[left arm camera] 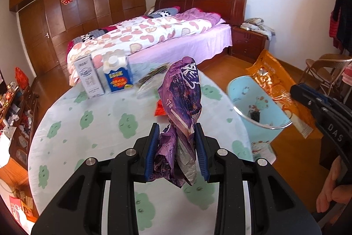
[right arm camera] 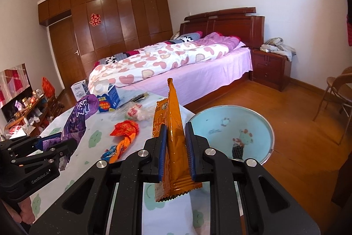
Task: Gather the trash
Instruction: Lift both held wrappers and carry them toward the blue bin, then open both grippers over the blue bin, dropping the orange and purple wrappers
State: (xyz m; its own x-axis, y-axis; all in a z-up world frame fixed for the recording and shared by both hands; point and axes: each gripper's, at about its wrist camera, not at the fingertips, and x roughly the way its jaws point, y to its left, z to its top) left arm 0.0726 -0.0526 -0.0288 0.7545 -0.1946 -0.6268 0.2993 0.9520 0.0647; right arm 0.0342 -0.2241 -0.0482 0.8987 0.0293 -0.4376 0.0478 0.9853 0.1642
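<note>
My left gripper (left arm camera: 177, 131) is shut on a crumpled purple snack bag (left arm camera: 182, 98) and holds it upright above the table; the bag also shows in the right wrist view (right arm camera: 77, 122). My right gripper (right arm camera: 175, 131) is shut on a flat orange snack bag (right arm camera: 173, 124), held just left of the light-blue trash bin (right arm camera: 253, 124). In the left wrist view the orange bag (left arm camera: 277, 85) hangs behind the bin (left arm camera: 259, 109), which stands on the floor at the table's right edge. A crumpled red-orange wrapper (right arm camera: 125, 131) lies on the table.
The table has a white cloth with green cloud prints (left arm camera: 99, 124). At its far side stand a white carton (left arm camera: 88, 78) and a blue carton (left arm camera: 118, 76), with a clear plastic bag (right arm camera: 136, 111) nearby. A bed, nightstand and a folding chair (right arm camera: 338, 98) lie beyond.
</note>
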